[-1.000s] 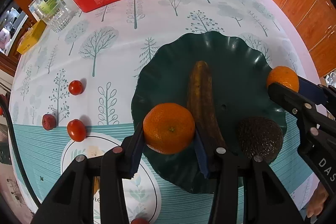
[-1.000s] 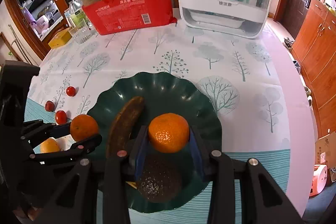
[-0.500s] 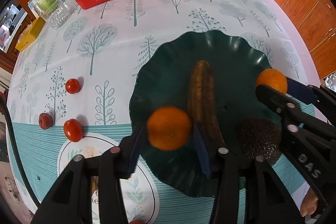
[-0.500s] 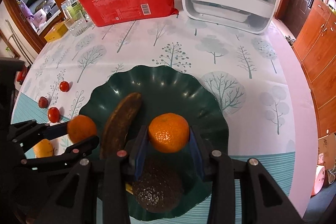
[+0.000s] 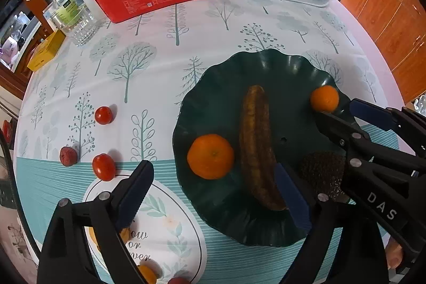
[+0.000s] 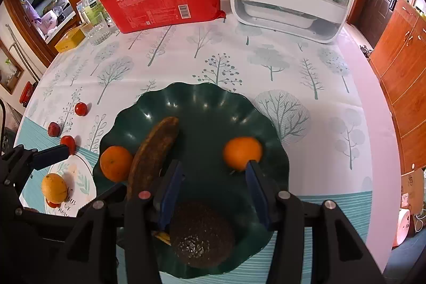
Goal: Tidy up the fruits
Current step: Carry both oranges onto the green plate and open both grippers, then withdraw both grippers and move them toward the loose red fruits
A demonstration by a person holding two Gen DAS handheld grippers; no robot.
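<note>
My matt black plastic fingers [image 6: 173, 177] hang over a glossy dark-green plate [image 6: 202, 108], a rough pebbled avocado [image 6: 202, 238], and a smooth printed cloth on the bench [image 6: 293, 71].

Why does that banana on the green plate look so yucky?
The banana in the green plate is brown almost all over, so it looks overripe next to the bright mandarins on either side of it. Nothing is spilled, and both hand-held grippers hang open over the plate.

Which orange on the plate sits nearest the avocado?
The right orange, beyond the banana from the other; avocado lies directly below it.
</note>
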